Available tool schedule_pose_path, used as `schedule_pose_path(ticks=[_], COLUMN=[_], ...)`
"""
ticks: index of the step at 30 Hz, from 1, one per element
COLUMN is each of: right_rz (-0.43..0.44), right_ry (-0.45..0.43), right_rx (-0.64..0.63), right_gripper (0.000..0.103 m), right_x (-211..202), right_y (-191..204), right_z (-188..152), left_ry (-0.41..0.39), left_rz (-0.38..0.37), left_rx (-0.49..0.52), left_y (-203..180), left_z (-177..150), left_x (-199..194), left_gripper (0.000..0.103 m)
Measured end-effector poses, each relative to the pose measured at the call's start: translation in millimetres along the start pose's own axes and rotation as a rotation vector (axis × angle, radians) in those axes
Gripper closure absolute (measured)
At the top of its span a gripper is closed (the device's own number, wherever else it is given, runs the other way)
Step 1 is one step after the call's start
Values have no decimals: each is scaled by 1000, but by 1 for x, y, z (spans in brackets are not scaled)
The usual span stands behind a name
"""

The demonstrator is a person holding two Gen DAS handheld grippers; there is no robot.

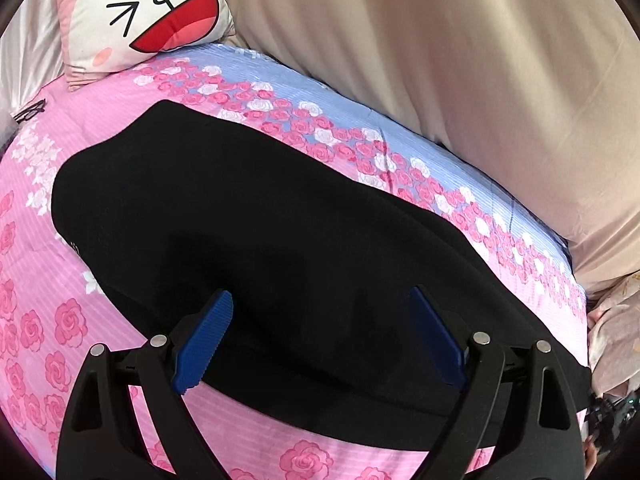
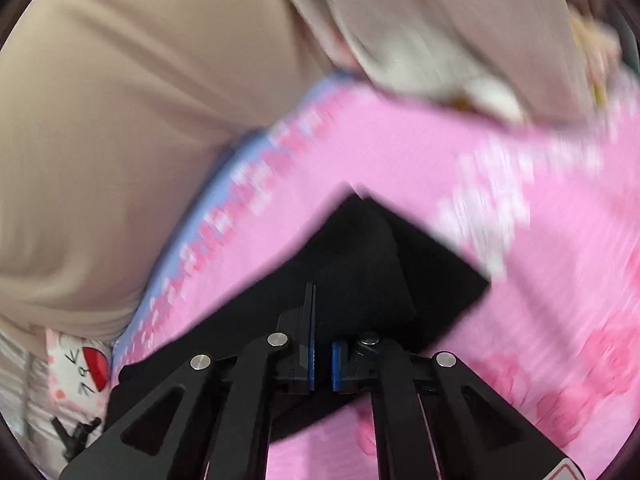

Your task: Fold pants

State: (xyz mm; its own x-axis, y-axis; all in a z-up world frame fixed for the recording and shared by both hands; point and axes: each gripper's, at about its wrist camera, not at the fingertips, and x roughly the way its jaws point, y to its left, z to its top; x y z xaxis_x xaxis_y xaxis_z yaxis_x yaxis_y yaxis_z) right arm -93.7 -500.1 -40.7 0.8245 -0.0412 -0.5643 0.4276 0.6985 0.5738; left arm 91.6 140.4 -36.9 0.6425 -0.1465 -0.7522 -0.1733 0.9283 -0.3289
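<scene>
Item: black soft-fabric pants (image 1: 248,216), laid lengthwise and flat on a pink bedsheet printed with roses (image 1: 44,320), which carried a light blue band (image 1: 304,92) along its far side. The near edge of the garment lay close to the sheet's front.

Left gripper (image 1: 320,308), black-framed with blue ribbed pads (image 1: 208,332): fingers spread wide, poised over the near portion of the pants, nothing gripped between them.

Right gripper (image 2: 312,300), same build: fingers pressed together. The right wrist view was blurred; a peaked fold of the black cloth (image 2: 360,256) rose directly ahead of the tips and appeared pinched there, though the contact itself was not sharply visible.

Surroundings: a white square cushion with a cartoon cat face and red open mouth (image 1: 148,12), resting at the far left corner of the sheet; a large beige quilt or drape (image 1: 460,60) bordering the blue band; a pair of dark-framed spectacles (image 1: 30,112) at the sheet's left edge, well apart from the pants.
</scene>
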Motion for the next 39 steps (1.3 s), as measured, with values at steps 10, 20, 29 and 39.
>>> schedule_pose_path(ticks=[10,20,29,39], right_rz=[-153,-100,-9,26], right_ry=[-48,7,70,81], right_rx=[126,-34,-130,-161], right_gripper=[63,54,48,48], right_x=[-20,-47,-35,-28], right_y=[-43,18,77,101], right_z=[-26,-99,-131,-133], left_ry=[6,145,209,131], left_rz=[32,-165,-168,-102], left_rx=[-268,-362,-405,-252], left_y=[124,151,140,122], left_z=[11,38,57,84], left_x=[-39,-24,15,18], left_gripper=[16,15,10,95])
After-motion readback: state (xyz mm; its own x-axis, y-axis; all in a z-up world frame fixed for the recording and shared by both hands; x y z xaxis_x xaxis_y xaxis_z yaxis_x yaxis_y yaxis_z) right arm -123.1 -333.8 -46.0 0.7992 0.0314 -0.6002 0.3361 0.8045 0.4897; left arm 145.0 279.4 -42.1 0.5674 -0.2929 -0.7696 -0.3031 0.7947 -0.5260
